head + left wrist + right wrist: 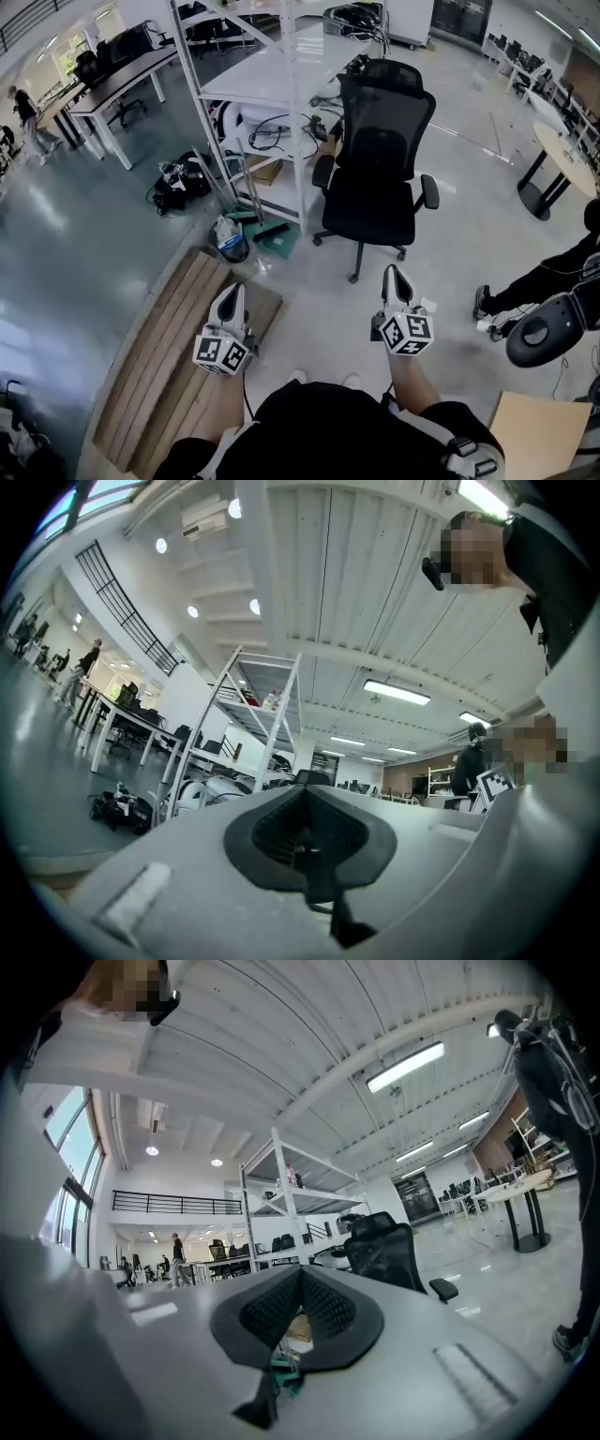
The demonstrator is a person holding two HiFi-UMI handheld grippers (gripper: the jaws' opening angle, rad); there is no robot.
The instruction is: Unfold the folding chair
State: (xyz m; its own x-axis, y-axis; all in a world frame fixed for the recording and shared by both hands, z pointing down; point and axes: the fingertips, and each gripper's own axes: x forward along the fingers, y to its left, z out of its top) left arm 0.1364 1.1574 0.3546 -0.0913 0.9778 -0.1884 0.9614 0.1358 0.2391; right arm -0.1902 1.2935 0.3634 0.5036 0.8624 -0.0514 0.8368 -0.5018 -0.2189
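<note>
No folding chair can be made out in any view. My left gripper is held low in front of the person's body, over the near edge of a wooden pallet, with its jaws shut and nothing between them. My right gripper hangs level beside it over bare floor, also shut and empty. Both point toward a black office chair on castors that stands a short way ahead; the right gripper view shows that chair just past the jaws.
A white shelf rack with cables and boxes stands behind the office chair. A black bag and a small bin lie by its foot. A seated person's leg and cardboard are at the right. Desks stand far left.
</note>
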